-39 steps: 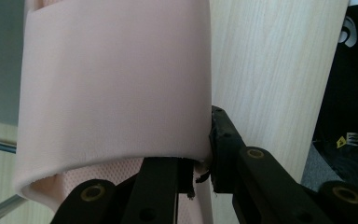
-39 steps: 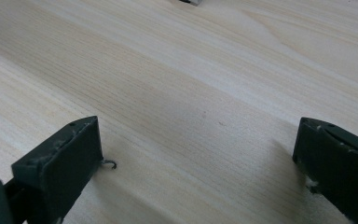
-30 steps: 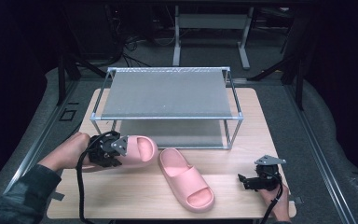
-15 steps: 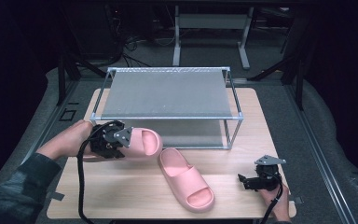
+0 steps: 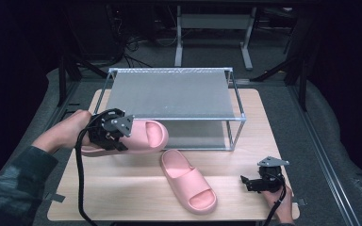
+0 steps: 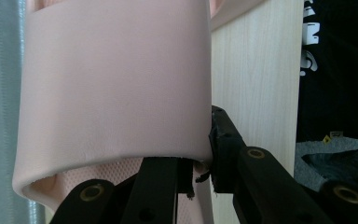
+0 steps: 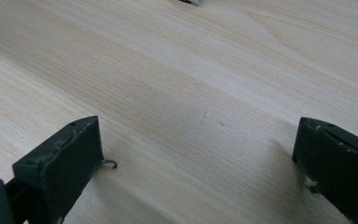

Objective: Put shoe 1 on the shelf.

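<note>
Wooden table (image 5: 122,188), left gripper (image 5: 107,136) gripping slipper (image 5: 146,136).

Two black jaws of the right gripper (image 7: 198,163) set wide apart, low over the pale, bare wooden table top (image 7: 205,79) with fine grain.

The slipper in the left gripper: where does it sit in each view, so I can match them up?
High view: held slipper left of centre, in front of the rack.
Left gripper view: held slipper at upper left, its strap edge between the jaws.
Right gripper view: not in this picture.
Shared landmark: the wooden table.
</note>
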The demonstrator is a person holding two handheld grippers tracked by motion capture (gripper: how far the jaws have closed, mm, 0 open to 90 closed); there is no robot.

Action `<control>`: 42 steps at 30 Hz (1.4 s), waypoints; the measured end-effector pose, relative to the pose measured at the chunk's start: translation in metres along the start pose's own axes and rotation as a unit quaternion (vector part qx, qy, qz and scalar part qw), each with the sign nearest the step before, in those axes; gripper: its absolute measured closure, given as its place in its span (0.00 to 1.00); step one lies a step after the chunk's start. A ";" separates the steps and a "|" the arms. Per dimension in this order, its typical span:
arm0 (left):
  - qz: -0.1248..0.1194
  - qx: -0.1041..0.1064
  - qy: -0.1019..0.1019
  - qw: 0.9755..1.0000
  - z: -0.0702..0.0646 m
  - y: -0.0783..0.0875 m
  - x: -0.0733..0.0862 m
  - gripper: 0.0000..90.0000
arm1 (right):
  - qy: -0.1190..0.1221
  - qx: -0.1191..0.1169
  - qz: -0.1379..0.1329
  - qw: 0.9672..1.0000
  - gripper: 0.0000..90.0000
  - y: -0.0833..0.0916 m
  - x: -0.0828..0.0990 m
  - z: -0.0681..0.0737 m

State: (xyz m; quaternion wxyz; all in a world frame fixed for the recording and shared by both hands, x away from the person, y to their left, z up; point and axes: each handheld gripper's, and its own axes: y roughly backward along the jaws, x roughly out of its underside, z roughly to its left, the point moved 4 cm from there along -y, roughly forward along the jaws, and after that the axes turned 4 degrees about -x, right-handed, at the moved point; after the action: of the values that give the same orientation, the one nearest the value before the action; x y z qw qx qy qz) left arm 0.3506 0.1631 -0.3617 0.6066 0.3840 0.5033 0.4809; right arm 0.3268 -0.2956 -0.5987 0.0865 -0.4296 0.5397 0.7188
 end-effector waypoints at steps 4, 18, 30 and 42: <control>-0.008 0.000 0.019 1.000 0.008 0.008 -0.004 0.92 | 0.001 0.000 0.000 1.000 0.01 0.000 0.000 0.000; -0.028 -0.033 0.094 0.995 0.036 0.018 -0.014 0.92 | 0.000 0.001 -0.002 1.000 0.01 0.000 0.000 0.000; -0.028 -0.068 0.182 0.980 0.066 0.017 -0.028 0.92 | 0.001 0.000 -0.002 1.000 0.01 0.000 0.000 0.000; -0.022 -0.088 0.262 0.961 0.095 0.015 -0.053 0.92 | 0.001 -0.001 -0.002 1.000 0.01 0.000 0.000 0.000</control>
State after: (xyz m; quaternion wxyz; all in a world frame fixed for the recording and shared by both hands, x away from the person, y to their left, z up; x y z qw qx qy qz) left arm 0.4394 0.1176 -0.3155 0.4952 0.1789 0.6087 0.5935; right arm 0.3271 -0.2954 -0.5989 0.0872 -0.4315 0.5385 0.7185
